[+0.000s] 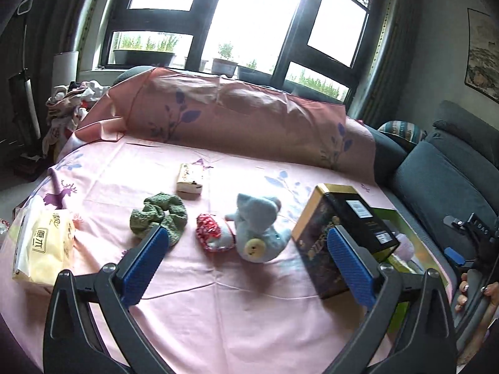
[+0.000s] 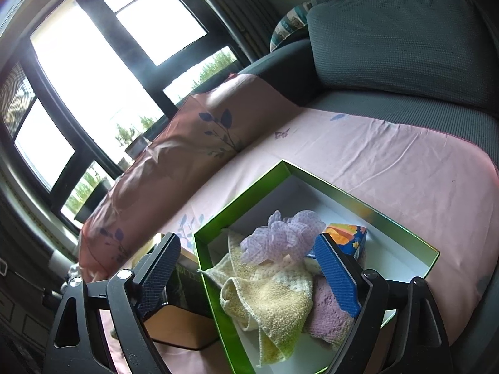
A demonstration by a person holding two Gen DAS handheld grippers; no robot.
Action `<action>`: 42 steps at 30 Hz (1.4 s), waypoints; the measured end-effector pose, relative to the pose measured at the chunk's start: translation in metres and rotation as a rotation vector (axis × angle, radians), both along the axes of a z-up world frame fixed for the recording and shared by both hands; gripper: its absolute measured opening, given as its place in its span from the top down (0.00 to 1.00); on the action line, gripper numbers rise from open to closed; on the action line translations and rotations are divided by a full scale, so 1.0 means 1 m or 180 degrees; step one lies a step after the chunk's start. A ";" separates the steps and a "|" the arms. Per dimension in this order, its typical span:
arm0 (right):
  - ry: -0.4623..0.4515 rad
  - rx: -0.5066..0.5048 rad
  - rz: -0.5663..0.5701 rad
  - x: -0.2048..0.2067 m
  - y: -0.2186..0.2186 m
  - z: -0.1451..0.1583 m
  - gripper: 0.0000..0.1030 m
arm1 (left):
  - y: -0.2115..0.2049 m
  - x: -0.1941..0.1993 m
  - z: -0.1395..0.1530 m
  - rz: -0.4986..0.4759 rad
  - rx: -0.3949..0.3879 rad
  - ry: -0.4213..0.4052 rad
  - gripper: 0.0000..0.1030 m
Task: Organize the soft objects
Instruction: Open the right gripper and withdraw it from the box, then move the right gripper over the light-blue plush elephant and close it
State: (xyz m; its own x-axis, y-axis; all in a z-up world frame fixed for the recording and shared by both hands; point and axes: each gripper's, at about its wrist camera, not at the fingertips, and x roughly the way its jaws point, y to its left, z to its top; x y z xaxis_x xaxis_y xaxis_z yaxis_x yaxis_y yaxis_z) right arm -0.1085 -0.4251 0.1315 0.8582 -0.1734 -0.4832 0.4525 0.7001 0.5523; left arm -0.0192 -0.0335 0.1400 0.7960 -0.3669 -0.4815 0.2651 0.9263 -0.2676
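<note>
Two grippers, left [image 1: 248,260] and right [image 2: 248,275], are waiting with jaws wide; the blue plush toy [image 1: 257,229] ahead is risking slipping from a shallow pinch.

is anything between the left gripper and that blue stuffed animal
Nothing visible blocks it. The left hand-held gripper is open, with the blue plush straight ahead on the pink sheet; the dark tin stands off to its right.
</note>
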 end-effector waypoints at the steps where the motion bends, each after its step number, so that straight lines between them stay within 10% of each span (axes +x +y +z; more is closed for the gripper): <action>1: -0.0007 -0.0023 -0.0006 0.001 0.003 0.001 0.03 | 0.006 0.002 -0.010 0.0060 0.0001 0.0022 0.02; 5: 0.0081 -0.0212 0.0020 0.010 0.019 0.006 0.03 | 0.019 0.019 -0.039 0.0398 0.0101 0.0433 0.02; 24: -0.0131 -0.1085 0.1087 0.041 0.172 0.049 0.03 | 0.089 0.032 -0.042 0.1127 0.0331 0.0592 0.02; 35: 0.0682 -0.1161 0.2217 0.160 0.278 -0.002 0.14 | 0.115 0.036 -0.045 0.1234 0.0290 0.0683 0.01; 42: 0.1172 -0.1530 0.1707 0.202 0.289 -0.048 0.32 | 0.124 0.034 -0.042 0.1237 0.0161 0.0697 0.01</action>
State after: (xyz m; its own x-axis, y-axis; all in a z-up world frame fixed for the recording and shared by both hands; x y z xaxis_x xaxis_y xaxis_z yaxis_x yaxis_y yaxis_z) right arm 0.0932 -0.1364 0.0830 0.6839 -0.0440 -0.7283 0.0819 0.9965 0.0167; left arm 0.0148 0.0905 0.0981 0.7474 -0.0323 -0.6636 -0.1630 0.9593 -0.2304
